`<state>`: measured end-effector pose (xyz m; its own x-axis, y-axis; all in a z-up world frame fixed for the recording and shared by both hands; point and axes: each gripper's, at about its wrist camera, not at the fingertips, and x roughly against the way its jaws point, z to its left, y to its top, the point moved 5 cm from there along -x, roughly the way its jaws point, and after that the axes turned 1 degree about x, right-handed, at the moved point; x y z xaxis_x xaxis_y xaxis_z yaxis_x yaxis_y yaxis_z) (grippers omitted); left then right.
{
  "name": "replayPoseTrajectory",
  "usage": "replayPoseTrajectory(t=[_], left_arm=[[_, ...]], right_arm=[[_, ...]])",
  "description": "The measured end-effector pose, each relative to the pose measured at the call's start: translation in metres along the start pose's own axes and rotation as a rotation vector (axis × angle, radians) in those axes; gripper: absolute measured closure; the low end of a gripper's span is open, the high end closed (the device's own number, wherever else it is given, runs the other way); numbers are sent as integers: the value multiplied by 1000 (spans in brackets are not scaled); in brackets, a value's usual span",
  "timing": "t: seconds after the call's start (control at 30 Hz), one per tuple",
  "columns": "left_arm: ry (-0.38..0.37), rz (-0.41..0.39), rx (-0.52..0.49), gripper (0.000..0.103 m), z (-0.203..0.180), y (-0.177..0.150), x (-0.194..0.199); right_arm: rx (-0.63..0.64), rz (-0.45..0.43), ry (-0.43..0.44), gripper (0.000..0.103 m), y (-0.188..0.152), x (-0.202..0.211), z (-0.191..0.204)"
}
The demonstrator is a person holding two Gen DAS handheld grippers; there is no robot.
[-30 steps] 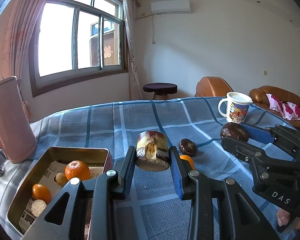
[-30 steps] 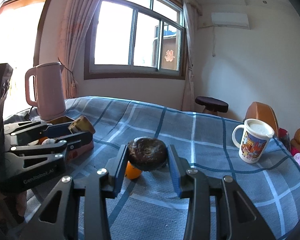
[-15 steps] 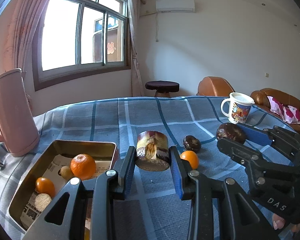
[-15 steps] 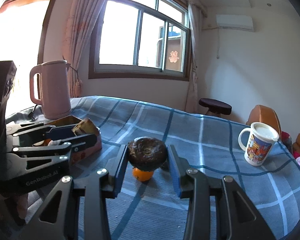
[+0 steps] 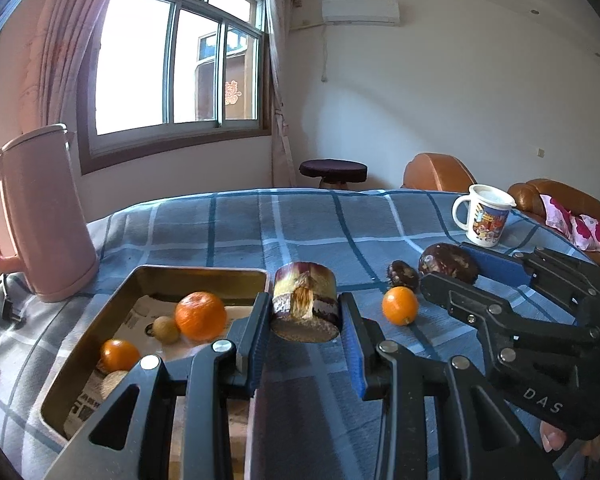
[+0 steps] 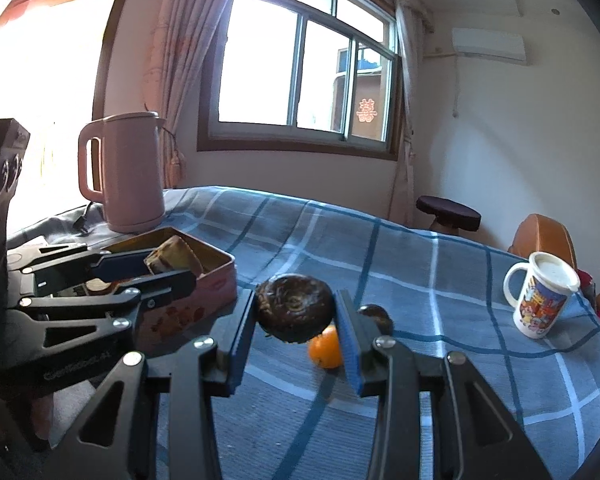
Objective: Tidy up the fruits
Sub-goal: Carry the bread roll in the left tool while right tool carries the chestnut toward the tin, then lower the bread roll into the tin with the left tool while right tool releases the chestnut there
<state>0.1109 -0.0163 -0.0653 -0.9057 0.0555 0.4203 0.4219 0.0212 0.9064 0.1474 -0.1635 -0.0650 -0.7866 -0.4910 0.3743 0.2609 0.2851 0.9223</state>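
My left gripper (image 5: 304, 316) is shut on a cut purple-and-cream fruit chunk (image 5: 304, 300), held just right of a metal tin (image 5: 100, 320) with two oranges (image 5: 200, 314) and small pale fruits inside. My right gripper (image 6: 296, 316) is shut on a dark brown round fruit (image 6: 294, 312), held above the cloth right of the tin (image 6: 204, 280). A loose orange (image 5: 400, 306) and a small dark fruit (image 5: 402, 274) lie on the blue checked cloth (image 5: 300, 232) between the grippers.
A pink kettle (image 5: 36, 216) stands at the far left behind the tin. A printed white mug (image 5: 484, 220) stands at the right near the table edge. A stool (image 5: 334, 170) and brown sofa (image 5: 540, 196) lie beyond the table.
Both grippers have moved left toward the tin with their fruits held; the tin now shows more fully in both views.
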Motion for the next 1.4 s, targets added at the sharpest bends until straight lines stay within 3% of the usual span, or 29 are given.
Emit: replayPoseTrajectory(t=[1.4], left_arm=[[136,35,81,68,95,-15,25]], right_arm=[[105,27,157,61,19,-32,96]])
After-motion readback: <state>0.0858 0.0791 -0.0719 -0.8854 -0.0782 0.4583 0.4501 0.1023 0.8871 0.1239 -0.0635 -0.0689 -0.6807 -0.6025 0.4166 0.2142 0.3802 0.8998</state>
